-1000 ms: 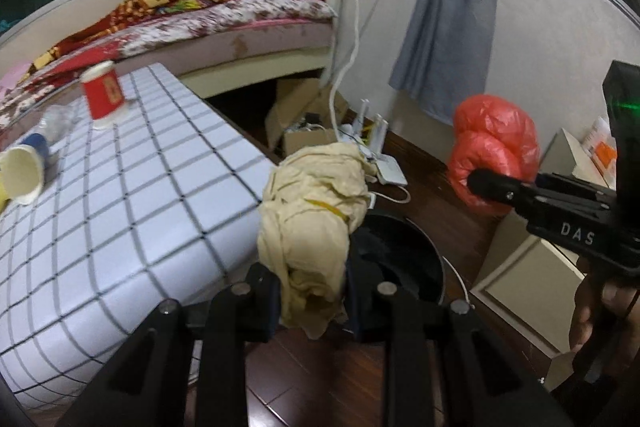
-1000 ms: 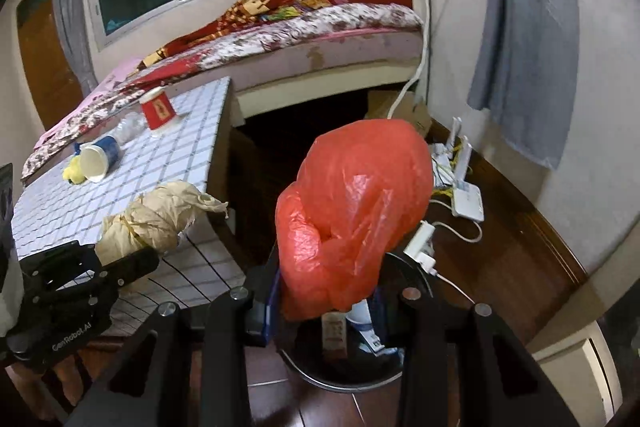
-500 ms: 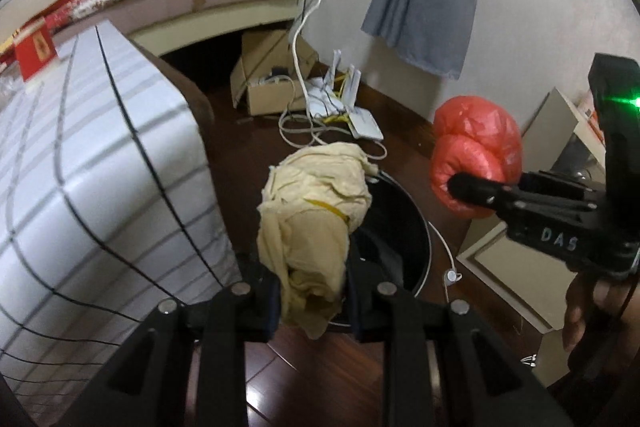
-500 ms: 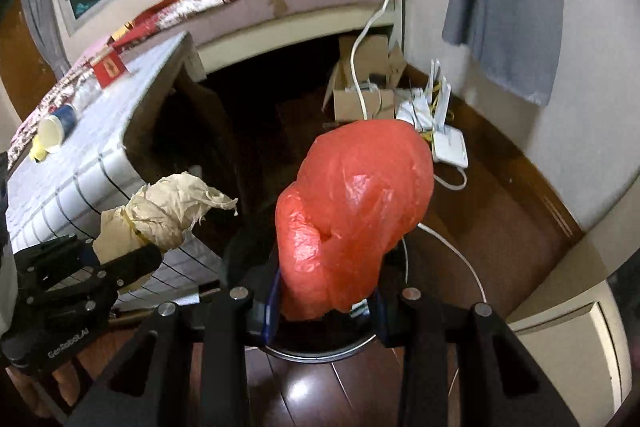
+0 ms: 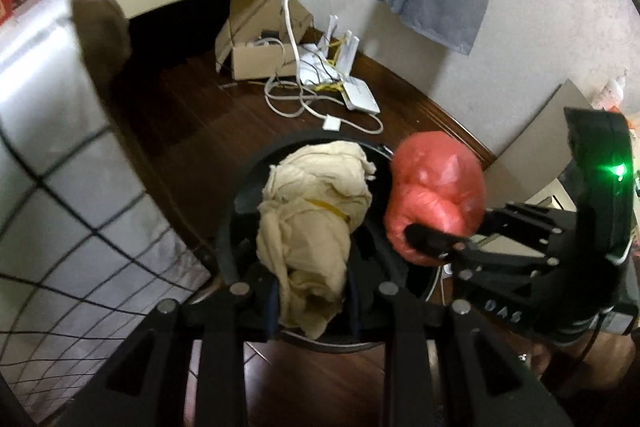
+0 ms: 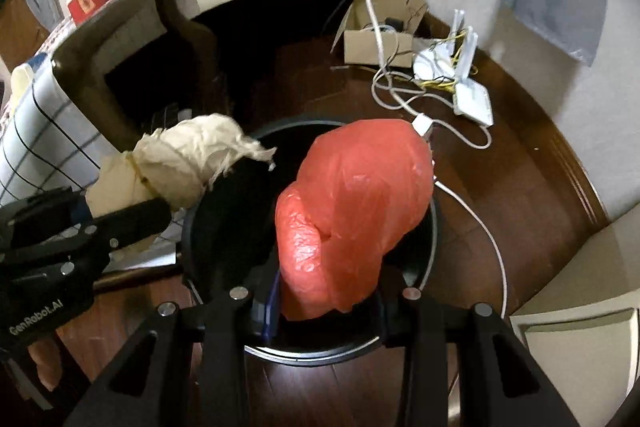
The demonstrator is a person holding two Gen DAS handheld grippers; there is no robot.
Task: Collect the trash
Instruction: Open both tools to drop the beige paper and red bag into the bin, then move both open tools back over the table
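Note:
A crumpled beige paper bundle [image 5: 312,227] tied with a yellow band sits between the pads of my left gripper [image 5: 312,291], whose jaws are opening. It hangs over the open black round trash bin [image 5: 240,195]. To its right, a red plastic bag [image 5: 436,187] hangs over the same bin. In the right wrist view my right gripper [image 6: 326,301] is shut on that red bag [image 6: 356,211] above the bin [image 6: 188,239], and the beige bundle [image 6: 180,163] shows at the left.
A table with a grid-pattern cloth [image 5: 60,187] stands close on the left of the bin. Behind the bin on the wooden floor lie a cardboard box [image 5: 260,55], loose cables and a white router [image 5: 360,95]. A pale cabinet [image 6: 572,327] stands at the right.
Both grippers have sunk and tipped downward with their loads, from beside the tabletop to just over the bin. The bin now fills the middle of both views.

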